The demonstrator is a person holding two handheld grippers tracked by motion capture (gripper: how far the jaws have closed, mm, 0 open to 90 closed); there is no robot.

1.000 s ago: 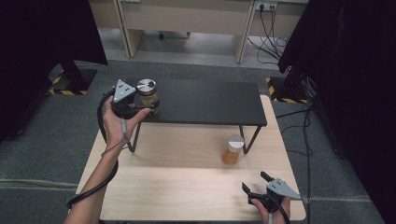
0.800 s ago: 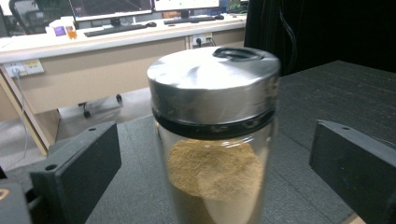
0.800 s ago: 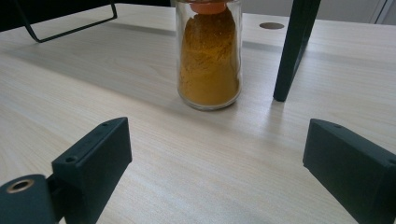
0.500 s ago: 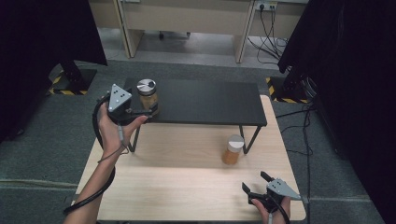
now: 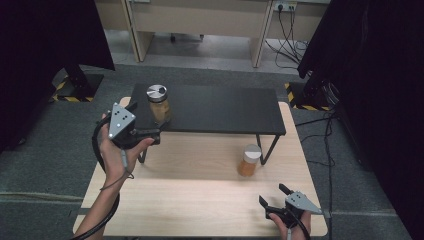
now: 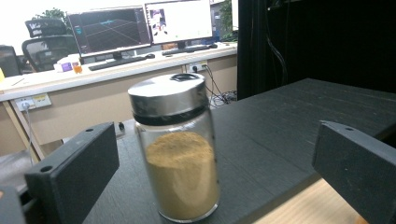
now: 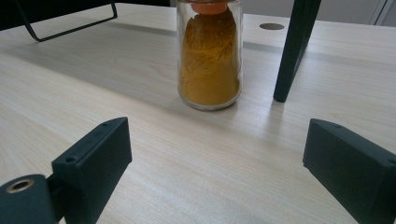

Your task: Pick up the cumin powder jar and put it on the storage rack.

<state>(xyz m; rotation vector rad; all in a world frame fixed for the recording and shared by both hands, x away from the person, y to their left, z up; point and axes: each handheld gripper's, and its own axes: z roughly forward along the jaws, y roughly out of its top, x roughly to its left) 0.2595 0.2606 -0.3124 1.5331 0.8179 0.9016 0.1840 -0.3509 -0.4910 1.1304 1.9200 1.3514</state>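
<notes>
On the black shelf's [image 5: 220,107] left end, brown jar [image 5: 158,103] is placed, left claw [image 5: 146,125] spread; orange jar [image 5: 249,160] remains on tabletop [image 5: 200,200], right claw [image 5: 274,196] spread.

We carry two black grippers: the left gripper [image 5: 142,122] and right gripper [image 5: 276,196] each bear a grey three-cornered plate with small dots. Black cables trail from both. Our forearms are bare, and the blocky jaws show screw holes.

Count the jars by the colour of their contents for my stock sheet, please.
Jar of brown powder, on the black shelf: 1
Jar of orange-yellow powder, on the wooden table: 1
Total: 2 jars
</notes>
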